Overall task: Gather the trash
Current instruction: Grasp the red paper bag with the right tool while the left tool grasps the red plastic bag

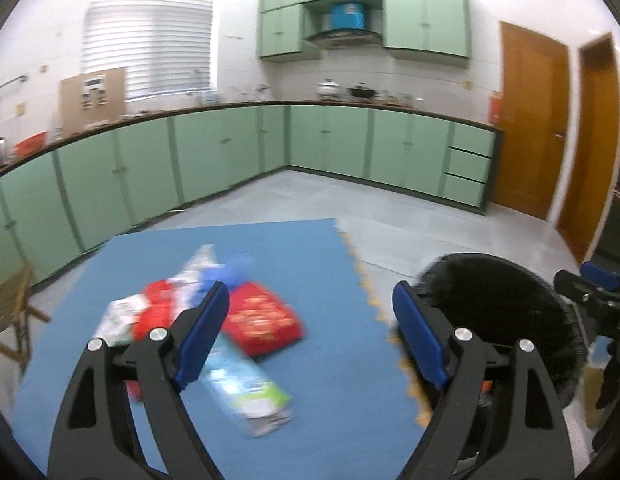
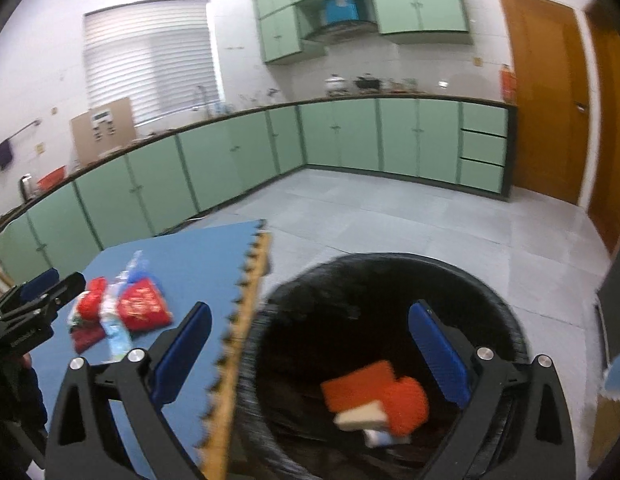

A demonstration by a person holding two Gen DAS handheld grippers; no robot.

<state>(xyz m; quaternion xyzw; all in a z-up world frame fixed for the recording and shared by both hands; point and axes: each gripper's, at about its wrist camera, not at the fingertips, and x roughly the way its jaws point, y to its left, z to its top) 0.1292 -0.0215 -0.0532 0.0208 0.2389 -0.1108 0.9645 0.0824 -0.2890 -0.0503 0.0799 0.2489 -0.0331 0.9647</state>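
- Left gripper: jaws stand wide apart, with nothing between the blue pads. It hangs over the right part of the blue foam mat.
- Right gripper: jaws stand wide apart, gripping nothing. It hangs above the mouth of the round black bin lined with a black bag.
- Bin contents: an orange-red package, a rounded red item and a pale flat piece show inside, blurred. Whether they rest on the bottom cannot be told.
- Bin location: on the grey tiled floor, just beside the toothed right edge of the mat.
- Remaining trash: a red flat packet with printed lettering, a light-blue and white wrapper, a crumpled red wrapper and a white printed packet lie clustered on the left half of the mat, touching or overlapping.
- Background: green cabinets line the walls.
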